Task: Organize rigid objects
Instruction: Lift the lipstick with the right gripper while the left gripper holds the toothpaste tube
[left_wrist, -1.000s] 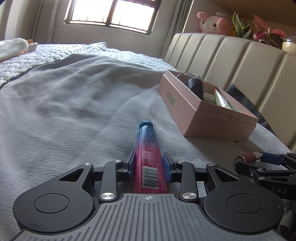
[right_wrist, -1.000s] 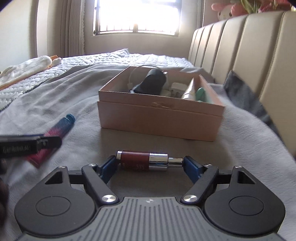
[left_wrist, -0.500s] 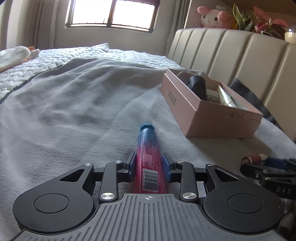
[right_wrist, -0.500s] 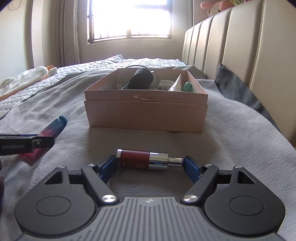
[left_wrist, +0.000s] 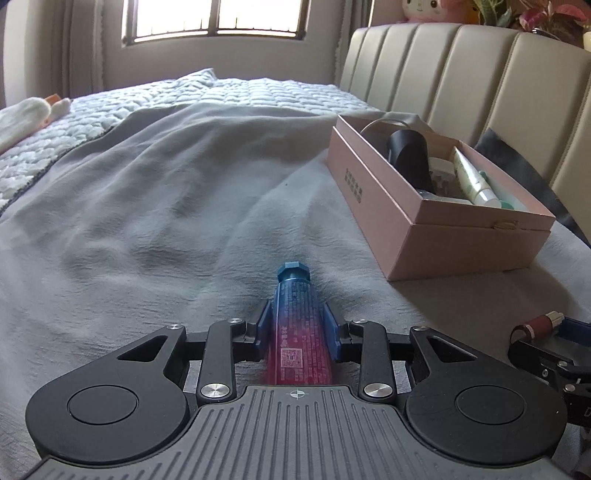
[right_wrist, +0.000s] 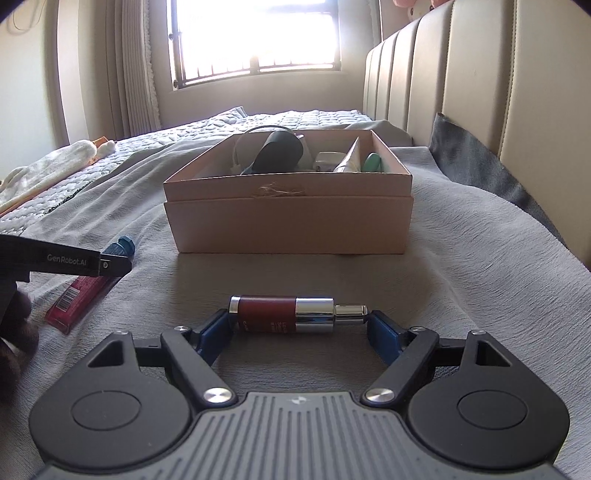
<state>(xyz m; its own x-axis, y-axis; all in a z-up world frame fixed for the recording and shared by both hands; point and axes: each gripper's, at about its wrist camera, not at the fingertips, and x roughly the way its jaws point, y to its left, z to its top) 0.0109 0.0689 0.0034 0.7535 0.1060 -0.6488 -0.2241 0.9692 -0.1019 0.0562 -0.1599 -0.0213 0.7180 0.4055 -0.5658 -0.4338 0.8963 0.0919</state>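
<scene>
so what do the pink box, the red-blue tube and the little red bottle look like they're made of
Pink box: matte cardboard, likely; its front rim shows a torn, fibrous patch.
Red-blue tube, clamped in the left gripper: probably soft plastic or laminate with a glossy printed skin and a moulded blue cap.
Little red bottle, held endwise in the right gripper: mirror-bright metal-looking collar; red body could be glass or plastic.

**Two loose items and an open box on the bed**

A pink-to-blue tube (left_wrist: 300, 325) with a blue faceted cap lies flat on the grey blanket, cap pointing away, well left of the box. A dark red cylinder with a chrome half and a narrow metal tip (right_wrist: 295, 314) lies crosswise just in front of the box. The pink cardboard box (right_wrist: 288, 225) sits open by the headboard, holding a black rounded object (right_wrist: 279, 155), a white tube with a green end (left_wrist: 471, 177) and some smaller pieces too small to identify.
</scene>
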